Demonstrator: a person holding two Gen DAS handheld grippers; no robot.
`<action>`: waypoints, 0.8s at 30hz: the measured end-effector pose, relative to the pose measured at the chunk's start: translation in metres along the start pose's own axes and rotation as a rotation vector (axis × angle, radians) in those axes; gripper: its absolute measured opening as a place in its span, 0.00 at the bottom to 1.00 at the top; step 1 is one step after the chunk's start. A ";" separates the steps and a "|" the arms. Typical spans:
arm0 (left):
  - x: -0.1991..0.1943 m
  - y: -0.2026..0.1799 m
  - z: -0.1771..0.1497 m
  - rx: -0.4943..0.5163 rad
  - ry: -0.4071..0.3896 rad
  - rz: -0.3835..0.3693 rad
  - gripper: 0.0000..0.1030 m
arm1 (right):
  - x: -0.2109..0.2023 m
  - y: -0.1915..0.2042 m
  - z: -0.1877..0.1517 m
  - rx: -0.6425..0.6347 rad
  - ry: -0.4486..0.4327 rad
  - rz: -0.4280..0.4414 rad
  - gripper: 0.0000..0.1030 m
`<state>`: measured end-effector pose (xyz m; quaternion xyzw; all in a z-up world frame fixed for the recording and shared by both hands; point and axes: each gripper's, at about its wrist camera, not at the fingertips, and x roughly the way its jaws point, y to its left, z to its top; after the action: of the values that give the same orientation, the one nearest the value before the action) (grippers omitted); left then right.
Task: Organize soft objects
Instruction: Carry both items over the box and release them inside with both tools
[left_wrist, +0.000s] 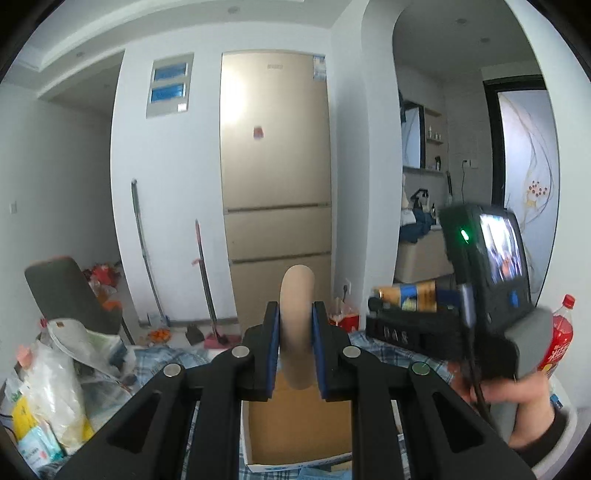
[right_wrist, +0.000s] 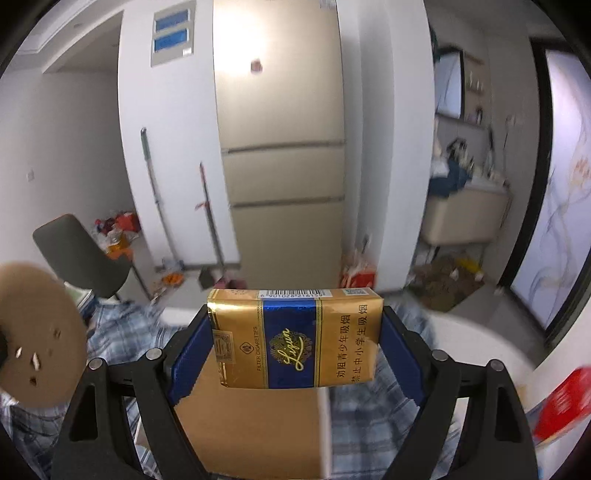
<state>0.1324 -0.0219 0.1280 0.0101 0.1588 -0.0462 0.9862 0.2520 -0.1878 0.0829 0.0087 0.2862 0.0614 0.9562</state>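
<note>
My left gripper (left_wrist: 295, 332) is shut on a tan round flat pad (left_wrist: 297, 325), held on edge above an open cardboard box (left_wrist: 295, 432). The same pad shows at the left of the right wrist view (right_wrist: 33, 332), face on. My right gripper (right_wrist: 295, 339) is shut on a gold and blue soft cigarette pack (right_wrist: 295, 338), held in the air above the box's brown bottom (right_wrist: 251, 424). In the left wrist view the right gripper with the pack (left_wrist: 410, 295) is to the right of the pad, a hand (left_wrist: 517, 398) on its grip.
The box lies on a blue checked cloth (right_wrist: 369, 417). Plastic bags and packets (left_wrist: 48, 398) are piled at the left. A red bottle (left_wrist: 559, 339) stands at the right. A grey chair (left_wrist: 70, 291), a beige fridge (left_wrist: 277, 184), a mop and a broom stand behind.
</note>
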 end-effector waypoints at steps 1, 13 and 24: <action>0.008 0.002 -0.005 0.005 0.014 0.001 0.17 | 0.006 -0.001 -0.007 0.009 0.021 0.014 0.82; 0.090 0.023 -0.067 -0.004 0.228 0.002 0.17 | 0.047 0.001 -0.066 -0.005 0.202 0.091 0.82; 0.118 0.033 -0.090 -0.024 0.354 0.013 0.17 | 0.069 0.007 -0.084 0.005 0.307 0.152 0.82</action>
<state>0.2190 0.0035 0.0055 0.0074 0.3304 -0.0355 0.9431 0.2626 -0.1740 -0.0247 0.0234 0.4274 0.1335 0.8939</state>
